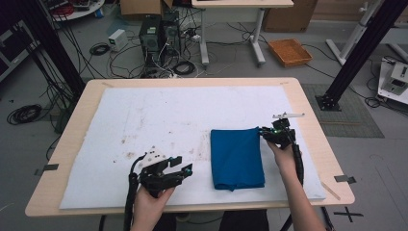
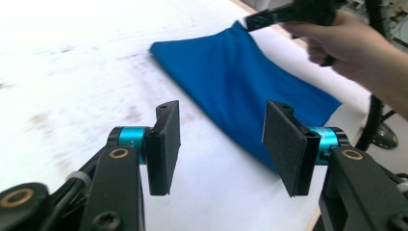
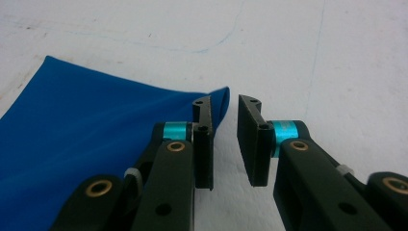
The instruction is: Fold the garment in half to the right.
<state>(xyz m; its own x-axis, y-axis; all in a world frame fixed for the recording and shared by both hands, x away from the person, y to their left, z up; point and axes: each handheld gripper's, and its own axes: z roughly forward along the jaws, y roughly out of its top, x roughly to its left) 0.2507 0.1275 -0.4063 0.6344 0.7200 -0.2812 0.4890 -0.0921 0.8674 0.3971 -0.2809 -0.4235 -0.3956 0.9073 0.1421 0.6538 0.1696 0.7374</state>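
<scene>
A folded blue cloth lies flat on the white mat, right of centre; it also shows in the left gripper view and the right gripper view. My right gripper sits at the cloth's far right corner. Its jaws stand a narrow gap apart, with the cloth corner's tip against the left jaw and bare mat showing between them. My left gripper hovers near the mat's front edge, left of the cloth, wide open and holding nothing.
The mat covers most of a wooden table, whose edges are close on the right and front. On the floor beyond are computer towers, cables, an orange tray and black frame posts.
</scene>
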